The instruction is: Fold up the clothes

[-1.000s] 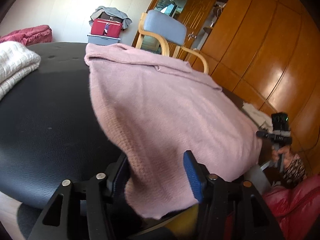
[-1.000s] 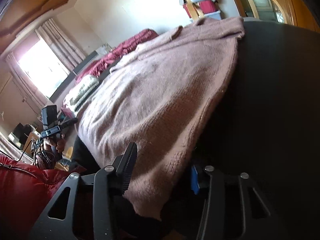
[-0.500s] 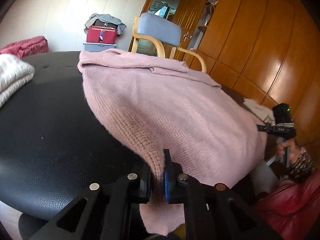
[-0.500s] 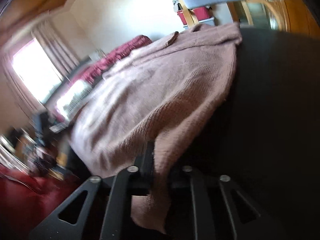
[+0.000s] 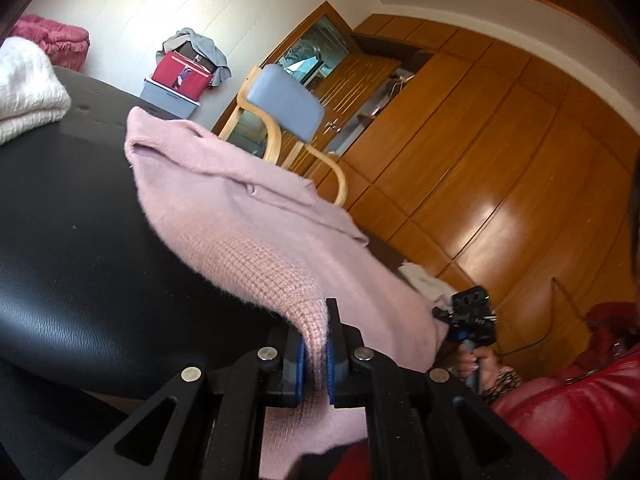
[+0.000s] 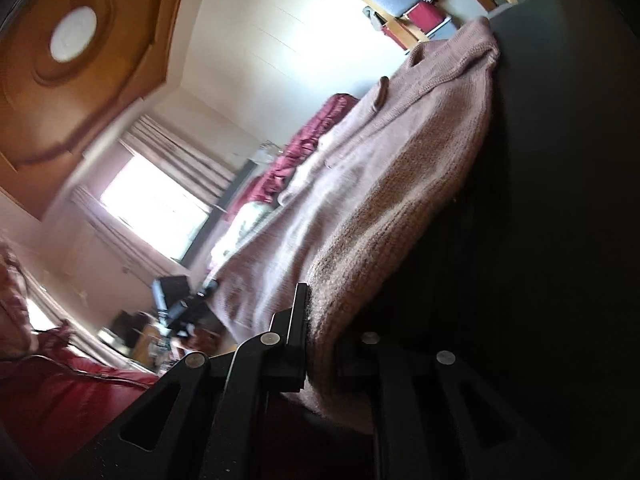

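Note:
A pink knit sweater [image 5: 256, 236] lies spread on a black leather surface [image 5: 68, 248]. My left gripper [image 5: 314, 350] is shut on the sweater's near edge, with knit pinched between its blue pads, and holds that corner raised off the surface. In the right wrist view the same sweater [image 6: 384, 200] runs away toward the far end. My right gripper [image 6: 320, 344] is shut on the other near corner and lifts it too. The right gripper shows in the left wrist view [image 5: 470, 322], held by a hand.
A folded white knit [image 5: 24, 88] lies at the far left of the black surface. A wooden chair with a blue back [image 5: 284, 100] stands behind it. Wooden wardrobes [image 5: 480, 160] line the right. A red jacket [image 5: 568, 412] is close by at the lower right.
Both grippers closed on the sweater's near hem, one at each corner, then lifted it. Both views have tilted upward, and the hem now rises off the black surface.

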